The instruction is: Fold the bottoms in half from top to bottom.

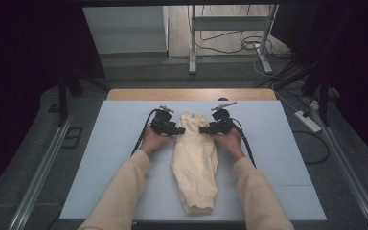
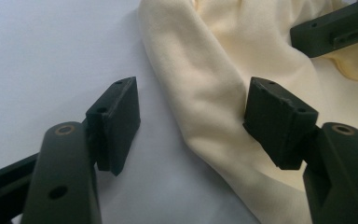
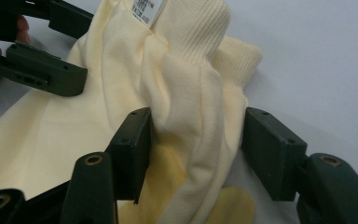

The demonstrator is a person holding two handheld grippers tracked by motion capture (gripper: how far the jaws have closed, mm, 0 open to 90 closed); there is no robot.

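A pale yellow garment (image 1: 194, 163) lies bunched lengthways on the white mat (image 1: 120, 158), its ribbed collar and label (image 3: 186, 18) at the far end. My left gripper (image 1: 181, 129) is at the garment's upper left edge. In the left gripper view its jaws (image 2: 191, 121) stand open, one pad on the bare mat and the other against the cloth (image 2: 205, 79). My right gripper (image 1: 203, 129) faces it from the right. Its jaws (image 3: 196, 149) stand open astride a raised fold of the cloth (image 3: 186, 102) just below the collar, the pads close to the fold on both sides.
The mat covers a wooden table (image 1: 191, 94). Bare mat lies to the left and right of the garment. Behind the table stand a metal frame (image 1: 230, 38) and loose cables, and a power strip (image 1: 308, 120) lies on the floor at right.
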